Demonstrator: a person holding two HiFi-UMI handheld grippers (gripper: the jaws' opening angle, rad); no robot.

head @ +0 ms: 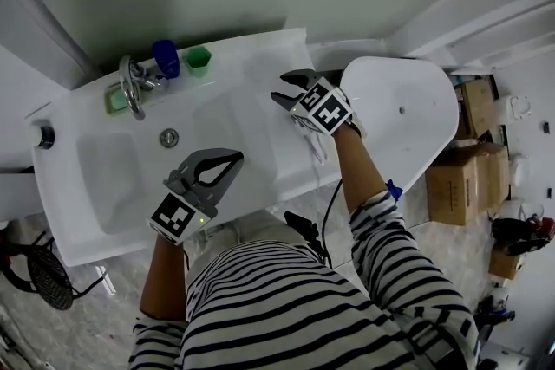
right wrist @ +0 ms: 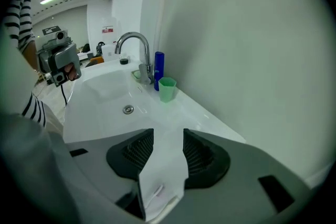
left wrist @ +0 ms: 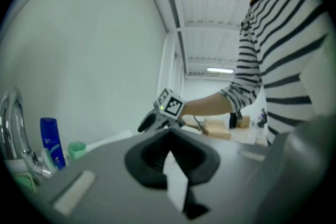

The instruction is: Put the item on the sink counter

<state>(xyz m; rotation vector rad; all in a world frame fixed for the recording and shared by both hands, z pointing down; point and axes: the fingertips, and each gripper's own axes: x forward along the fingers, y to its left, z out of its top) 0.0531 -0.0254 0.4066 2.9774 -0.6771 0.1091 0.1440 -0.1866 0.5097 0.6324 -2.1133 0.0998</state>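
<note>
Slim white item (right wrist: 156, 192): apparently lying on sink surface (head: 251, 126) near its front edge, under right gripper (head: 284, 87), half-open, empty; left gripper (head: 232, 159) closed, empty. Risk: a passing jaw nudges it off

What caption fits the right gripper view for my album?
Open right hand-held gripper above the white sink counter, facing a chrome tap, tall blue bottle and small green plastic cup.

The sink counter (head: 251, 74) is white. At its 11 o'clock stand a blue bottle (head: 166, 58) and a green cup (head: 199, 59). The shirt (head: 286, 308) has black-and-white stripes. The left gripper (head: 234, 156) and the right gripper (head: 286, 87) are dark grey, with black-and-white markers.
</note>
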